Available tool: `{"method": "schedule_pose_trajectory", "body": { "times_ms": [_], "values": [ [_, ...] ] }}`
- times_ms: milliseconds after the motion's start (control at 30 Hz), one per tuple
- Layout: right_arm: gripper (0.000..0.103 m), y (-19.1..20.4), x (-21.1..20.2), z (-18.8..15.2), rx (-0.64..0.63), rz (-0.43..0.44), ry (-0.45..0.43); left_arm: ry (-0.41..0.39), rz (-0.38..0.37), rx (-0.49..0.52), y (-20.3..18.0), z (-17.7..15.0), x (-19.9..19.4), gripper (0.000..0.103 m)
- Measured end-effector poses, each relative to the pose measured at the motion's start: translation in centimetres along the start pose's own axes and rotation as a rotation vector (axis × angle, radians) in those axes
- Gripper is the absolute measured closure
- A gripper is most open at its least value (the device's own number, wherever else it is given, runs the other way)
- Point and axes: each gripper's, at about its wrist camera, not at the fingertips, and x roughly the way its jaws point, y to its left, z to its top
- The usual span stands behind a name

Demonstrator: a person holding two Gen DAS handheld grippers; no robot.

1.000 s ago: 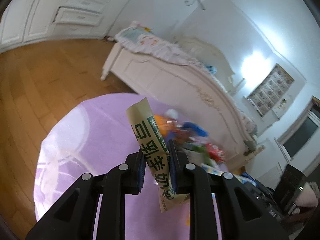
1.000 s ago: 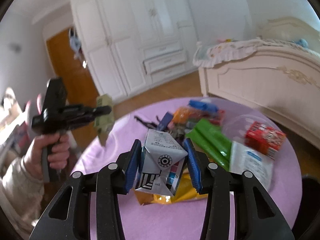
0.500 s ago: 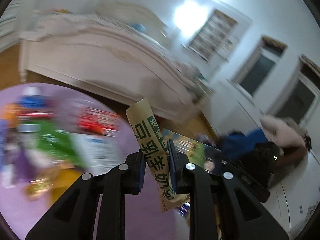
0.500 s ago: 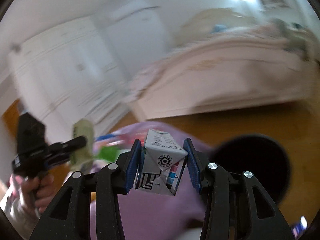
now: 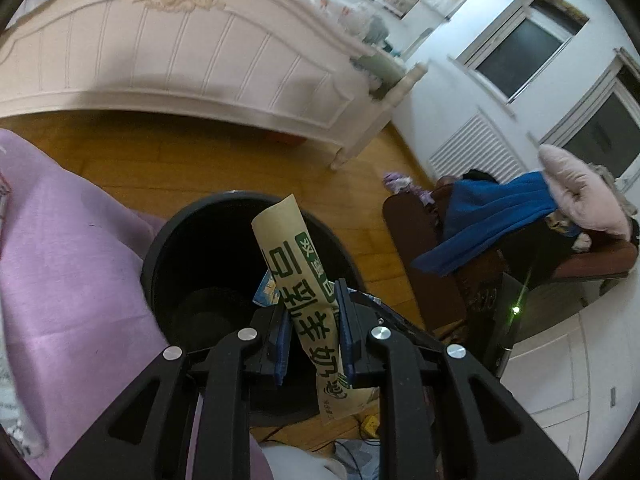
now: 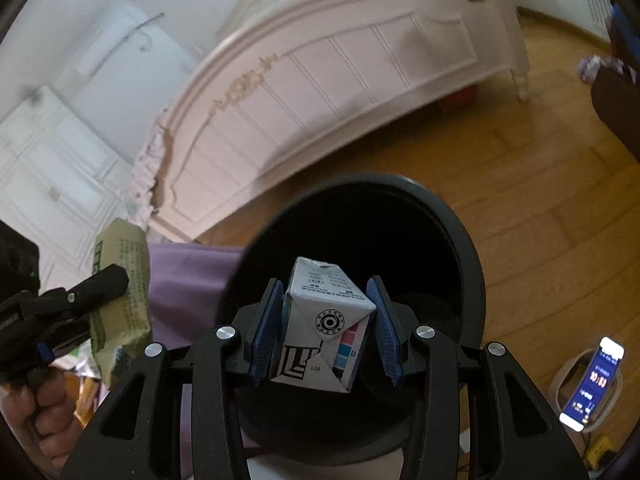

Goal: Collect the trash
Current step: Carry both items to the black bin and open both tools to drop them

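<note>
Now both pieces hang over the black bin (image 6: 460, 240): the right hand-held gripper (image 6: 326, 330) clamps a white carton (image 6: 324, 332), the left hand-held gripper (image 5: 312, 332) pinches a tan wrapper (image 5: 304, 280) toward the rim's five o'clock, which may snag or fall outside.

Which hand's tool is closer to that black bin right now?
Right. The right tool holds its carton over the black bin; the left tool, with its wrapper, is beside it.
</note>
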Motion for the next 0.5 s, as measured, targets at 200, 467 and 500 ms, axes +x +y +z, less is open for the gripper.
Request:
{"method": "schedule_pose_trajectory", "body": {
  "times_ms": [200,467,500],
  "values": [
    [0.058,-1.1,2.4,-0.1,0.024,0.007,0.043,0.033,0.058,0.005,0.3,0.2,1.6,0.080],
    [0.036,-0.7,1.4,0.7,0.023,0.012,0.015,-0.011,0.122,0.041,-0.4,-0.2,-1.2,0.027],
    [0.036,-0.6,1.0,0.7,0.021,0.015,0.011,-0.018,0.124,0.046,-0.6,-0.1,-1.6,0.027]
  ]
}}
